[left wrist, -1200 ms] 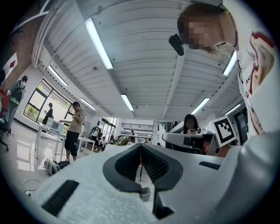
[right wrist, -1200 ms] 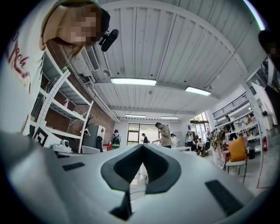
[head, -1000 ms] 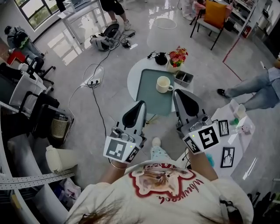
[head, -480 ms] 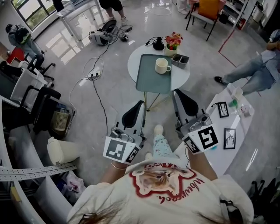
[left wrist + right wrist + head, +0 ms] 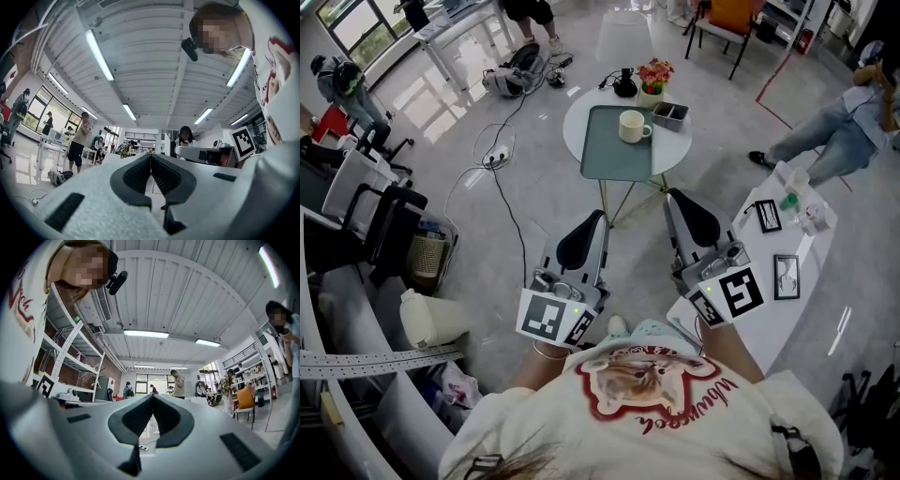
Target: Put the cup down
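Note:
A cream cup (image 5: 631, 126) stands upright on a grey-green tray (image 5: 614, 161) on a small round white table (image 5: 680, 155), far ahead of me in the head view. My left gripper (image 5: 598, 217) and right gripper (image 5: 672, 195) are held side by side close to my body, well short of the table. Both are shut with nothing between their jaws. In the left gripper view the left gripper (image 5: 150, 157) points level across the room, its jaws pressed together. In the right gripper view the right gripper (image 5: 152, 397) does the same. Neither gripper view shows the cup.
On the round table are a flower pot (image 5: 653, 75), a grey box (image 5: 669, 114) and a black headset (image 5: 624, 86). A white side table (image 5: 797, 281) with framed pictures stands at my right. Cables (image 5: 497, 155) lie on the floor, office chairs (image 5: 366, 197) stand left, a seated person (image 5: 834, 141) is at the right.
The round table with the cup has drawn farther away and higher in the head view, as I back off. Both grippers stay shut and empty in the same pose.

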Motion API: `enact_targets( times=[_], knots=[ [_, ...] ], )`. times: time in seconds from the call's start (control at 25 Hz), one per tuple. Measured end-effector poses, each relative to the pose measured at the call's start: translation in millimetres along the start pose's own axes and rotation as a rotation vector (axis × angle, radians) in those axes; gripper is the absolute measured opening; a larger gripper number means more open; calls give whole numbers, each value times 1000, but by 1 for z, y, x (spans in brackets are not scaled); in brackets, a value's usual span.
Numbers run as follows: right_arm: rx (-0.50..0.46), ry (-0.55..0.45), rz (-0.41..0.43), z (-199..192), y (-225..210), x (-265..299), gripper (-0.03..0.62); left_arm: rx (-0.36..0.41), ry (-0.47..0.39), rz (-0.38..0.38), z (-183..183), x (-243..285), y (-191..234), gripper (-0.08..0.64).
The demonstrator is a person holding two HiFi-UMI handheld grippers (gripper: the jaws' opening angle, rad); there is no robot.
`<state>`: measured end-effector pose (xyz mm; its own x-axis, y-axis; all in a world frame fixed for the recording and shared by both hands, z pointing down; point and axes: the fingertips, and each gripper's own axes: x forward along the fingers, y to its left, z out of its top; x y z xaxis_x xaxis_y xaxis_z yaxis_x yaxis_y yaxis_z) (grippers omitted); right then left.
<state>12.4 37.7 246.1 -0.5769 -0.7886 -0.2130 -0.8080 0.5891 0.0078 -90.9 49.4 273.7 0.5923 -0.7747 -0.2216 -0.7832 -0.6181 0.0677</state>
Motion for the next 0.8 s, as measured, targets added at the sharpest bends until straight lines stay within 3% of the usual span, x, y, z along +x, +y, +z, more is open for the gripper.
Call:
enact_targets(
  times=[0.36, 0.8],
  knots=[
    [-13, 0, 36, 16, 1, -59, 28, 10, -21, 16, 5, -14, -64, 14],
    [-7, 14, 98, 29, 13, -145, 29, 3, -16, 106, 2, -58, -147, 14]
  ],
)
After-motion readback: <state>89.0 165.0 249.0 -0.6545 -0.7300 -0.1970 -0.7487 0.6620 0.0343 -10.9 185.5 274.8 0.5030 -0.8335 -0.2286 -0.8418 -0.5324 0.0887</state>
